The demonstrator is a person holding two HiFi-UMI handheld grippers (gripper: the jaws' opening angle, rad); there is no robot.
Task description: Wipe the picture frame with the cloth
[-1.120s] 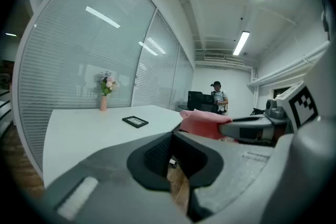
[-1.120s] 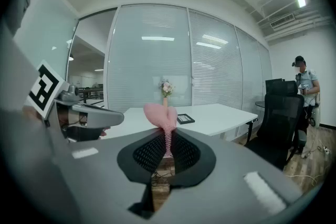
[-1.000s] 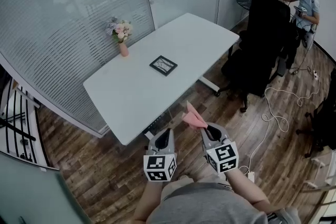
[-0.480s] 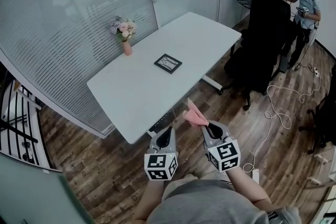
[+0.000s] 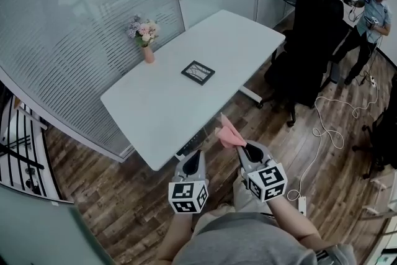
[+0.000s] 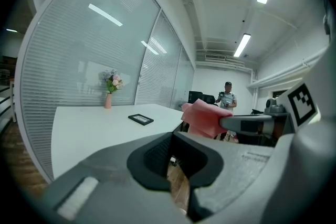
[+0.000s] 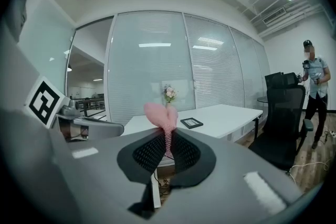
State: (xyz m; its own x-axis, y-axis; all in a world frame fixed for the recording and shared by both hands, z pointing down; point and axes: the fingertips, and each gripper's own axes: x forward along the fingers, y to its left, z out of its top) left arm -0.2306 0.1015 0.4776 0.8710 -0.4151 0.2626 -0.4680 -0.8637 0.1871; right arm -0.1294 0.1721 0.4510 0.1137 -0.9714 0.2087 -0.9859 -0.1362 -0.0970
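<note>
A small black picture frame (image 5: 198,72) lies flat near the middle of the white table (image 5: 161,115); it also shows in the left gripper view (image 6: 140,119) and the right gripper view (image 7: 191,123). My right gripper (image 5: 244,150) is shut on a pink cloth (image 5: 229,133), which sticks up from its jaws (image 7: 163,114) and shows beside the left gripper's camera (image 6: 206,117). My left gripper (image 5: 193,159) hangs shut and empty beside it. Both grippers are over the wooden floor, short of the table's near edge and well away from the frame.
A pink vase of flowers (image 5: 144,39) stands at the table's far left side by the glass wall. A black office chair (image 5: 308,56) sits right of the table. A person (image 5: 370,18) stands at the far right. Cables (image 5: 322,127) trail over the floor.
The view has drifted slightly; the table and frame sit a little nearer and to the right than a second ago. Both grippers keep their pose, cloth still held. The person at the back stepped right.
</note>
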